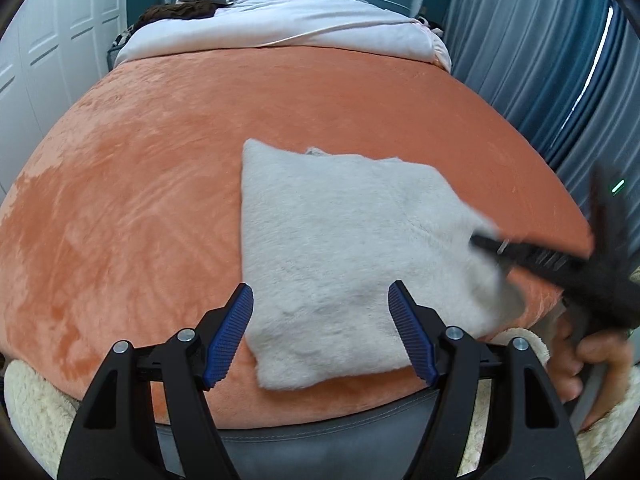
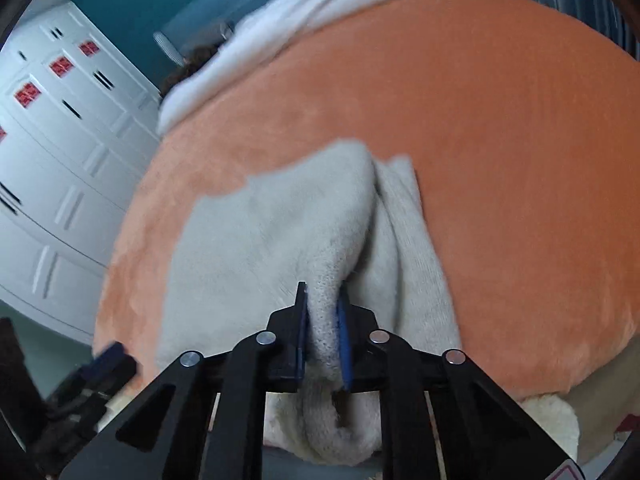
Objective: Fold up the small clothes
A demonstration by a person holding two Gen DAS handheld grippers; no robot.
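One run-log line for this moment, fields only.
left gripper: open, empty | right gripper: shut on grey garment edge | garment: partly folded on orange blanket | step: fold under way

Your garment (image 1: 344, 248) lies on the blanket (image 1: 140, 184) near the bed's front edge, right of centre in your left view, with a folded duvet (image 1: 280, 28) across the bed behind it. Your left gripper (image 1: 320, 332) hangs over the garment's near edge, while your right gripper (image 2: 322, 320) pinches a raised fold at the garment's right corner. Cabinets (image 2: 60, 152) stand left of the bed, curtains (image 1: 540, 80) right.
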